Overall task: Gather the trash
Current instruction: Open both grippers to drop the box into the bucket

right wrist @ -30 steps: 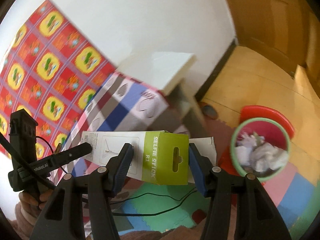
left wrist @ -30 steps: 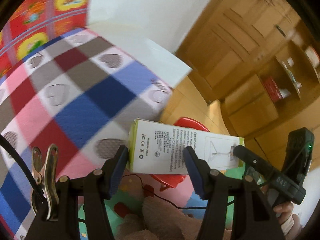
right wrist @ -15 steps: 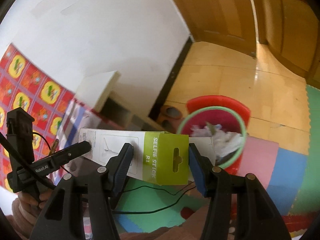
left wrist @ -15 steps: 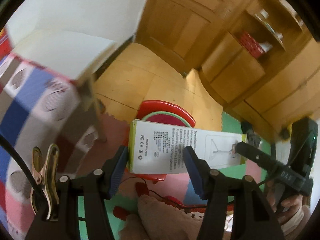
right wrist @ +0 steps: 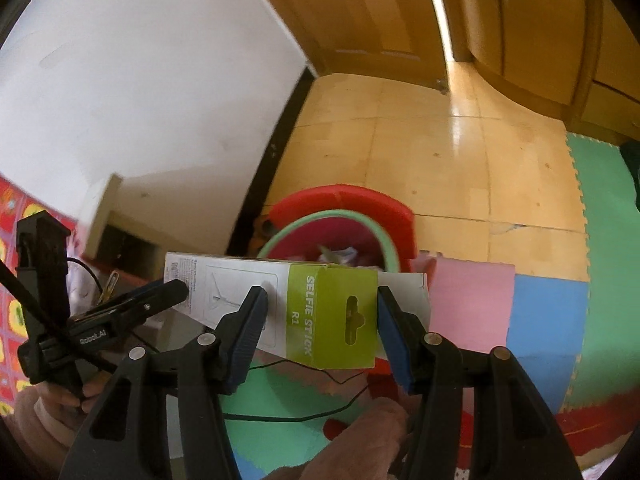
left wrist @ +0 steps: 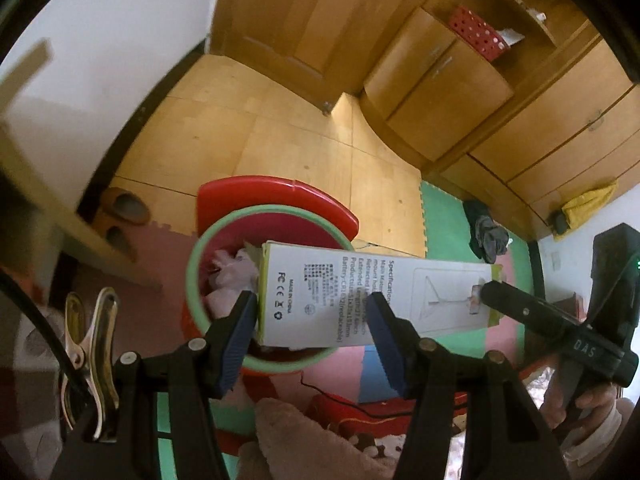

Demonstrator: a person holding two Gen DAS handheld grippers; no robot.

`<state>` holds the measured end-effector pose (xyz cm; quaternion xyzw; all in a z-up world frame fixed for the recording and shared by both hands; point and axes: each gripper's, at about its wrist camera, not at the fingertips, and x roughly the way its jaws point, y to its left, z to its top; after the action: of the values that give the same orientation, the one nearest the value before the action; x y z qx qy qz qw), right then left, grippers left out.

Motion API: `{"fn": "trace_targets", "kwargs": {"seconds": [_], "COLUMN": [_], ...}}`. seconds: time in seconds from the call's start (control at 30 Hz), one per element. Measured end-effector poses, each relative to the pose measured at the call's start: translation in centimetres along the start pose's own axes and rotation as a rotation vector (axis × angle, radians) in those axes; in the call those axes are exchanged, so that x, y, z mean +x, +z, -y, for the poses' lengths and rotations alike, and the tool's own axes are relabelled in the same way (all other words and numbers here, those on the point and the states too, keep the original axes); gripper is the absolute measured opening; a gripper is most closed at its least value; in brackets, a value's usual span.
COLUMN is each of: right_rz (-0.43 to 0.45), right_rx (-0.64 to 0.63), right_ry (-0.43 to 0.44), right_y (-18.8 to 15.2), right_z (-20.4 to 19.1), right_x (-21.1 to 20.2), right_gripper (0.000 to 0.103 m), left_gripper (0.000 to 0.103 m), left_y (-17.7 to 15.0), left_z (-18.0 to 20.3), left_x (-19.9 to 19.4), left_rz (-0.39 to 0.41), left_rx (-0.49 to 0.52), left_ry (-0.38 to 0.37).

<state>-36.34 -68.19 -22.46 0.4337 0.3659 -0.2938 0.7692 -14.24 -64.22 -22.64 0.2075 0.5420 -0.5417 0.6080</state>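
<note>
Below me the wooden floor (right wrist: 432, 152) shines with light near a wooden door (left wrist: 316, 28). A white wall (right wrist: 152, 80) stands on my left, wooden cabinets (left wrist: 500, 100) on my right, and coloured foam mats (right wrist: 548, 320) lie nearer me.

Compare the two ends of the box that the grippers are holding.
The box has a green end printed SELFIE STICK R1 with a hang slot, held by the right gripper. Its white end bears small print and marks, held by the left gripper, and hangs above the bin; the green end lies beside it. Each end sits between blue-padded fingers.
</note>
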Motion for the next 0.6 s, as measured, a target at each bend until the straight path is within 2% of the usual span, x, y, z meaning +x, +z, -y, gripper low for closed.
{"fn": "trace_targets", "kwargs": {"seconds": [0.13, 0.37, 0.6], "right_rz": [-0.004, -0.049, -0.089], "right_rx": [0.021, 0.01, -0.047], "right_ry": [-0.011, 0.01, 0.032], "right_y": [1.1, 2.3, 2.0], "right_z": [1.7, 2.2, 0.0], "right_x": [2.0, 5.7, 7.0], "right_gripper": [0.055, 0.051, 0.051], "left_gripper": [0.058, 0.056, 0.056], "left_y": [1.7, 3.8, 3.5], "left_z": [-0.3, -1.9, -1.7], "left_x": [4.0, 10.0, 9.6], "left_rz": [-0.024, -0.106, -0.114], "left_rx": [0.011, 0.006, 0.027], "left_ry": [-0.001, 0.056, 0.081]}}
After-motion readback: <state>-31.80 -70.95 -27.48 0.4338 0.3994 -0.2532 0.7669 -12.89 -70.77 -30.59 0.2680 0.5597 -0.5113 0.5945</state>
